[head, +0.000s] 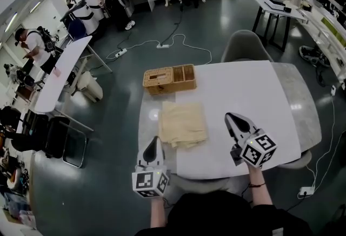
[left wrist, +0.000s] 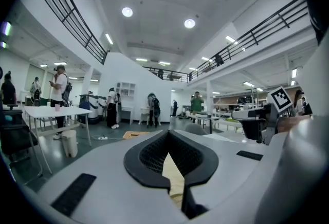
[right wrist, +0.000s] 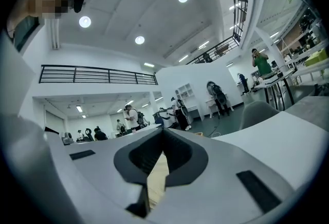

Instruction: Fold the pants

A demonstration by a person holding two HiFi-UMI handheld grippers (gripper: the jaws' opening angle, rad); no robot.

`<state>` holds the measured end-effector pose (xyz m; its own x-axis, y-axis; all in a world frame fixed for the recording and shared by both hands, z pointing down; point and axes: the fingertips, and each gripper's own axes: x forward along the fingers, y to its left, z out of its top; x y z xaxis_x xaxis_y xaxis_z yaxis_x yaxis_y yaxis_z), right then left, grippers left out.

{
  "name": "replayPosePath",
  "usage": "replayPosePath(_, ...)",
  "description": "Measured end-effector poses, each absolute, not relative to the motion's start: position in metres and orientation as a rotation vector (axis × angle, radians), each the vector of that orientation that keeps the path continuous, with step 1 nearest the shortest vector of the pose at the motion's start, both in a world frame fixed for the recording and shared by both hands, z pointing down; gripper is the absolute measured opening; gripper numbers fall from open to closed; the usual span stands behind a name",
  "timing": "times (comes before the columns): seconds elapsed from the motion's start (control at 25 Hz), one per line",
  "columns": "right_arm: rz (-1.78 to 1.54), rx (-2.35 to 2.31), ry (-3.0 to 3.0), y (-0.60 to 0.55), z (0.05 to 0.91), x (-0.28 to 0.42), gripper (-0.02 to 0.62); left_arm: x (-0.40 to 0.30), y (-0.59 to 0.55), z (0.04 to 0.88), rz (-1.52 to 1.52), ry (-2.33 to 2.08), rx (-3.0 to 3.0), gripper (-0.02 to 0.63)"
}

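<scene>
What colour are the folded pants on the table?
The pants are pale beige; the head view shows them best.

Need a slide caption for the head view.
Folded beige pants on white table, wicker basket behind; left claw and right claw shut at the near edge.

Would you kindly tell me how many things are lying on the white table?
2: a woven basket at the far left of the table, and the folded pants just nearer; none seems hidden.

Matt cream cloth pants (head: 183,124) lie on the smooth white bench (head: 243,99); at twelve o'clock from them, a rough woven wicker basket (head: 162,87).
</scene>
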<state>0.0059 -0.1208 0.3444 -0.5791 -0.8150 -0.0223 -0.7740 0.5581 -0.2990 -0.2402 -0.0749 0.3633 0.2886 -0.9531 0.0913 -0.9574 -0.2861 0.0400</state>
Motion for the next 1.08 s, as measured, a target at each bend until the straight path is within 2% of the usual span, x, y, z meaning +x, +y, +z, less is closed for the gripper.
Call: replayPosePath(1.08,-0.313,-1.442,2.615,-0.122,0.341,0.019,0.014,-0.251,-0.079,0.360,0.087,-1.874,2.417,0.008)
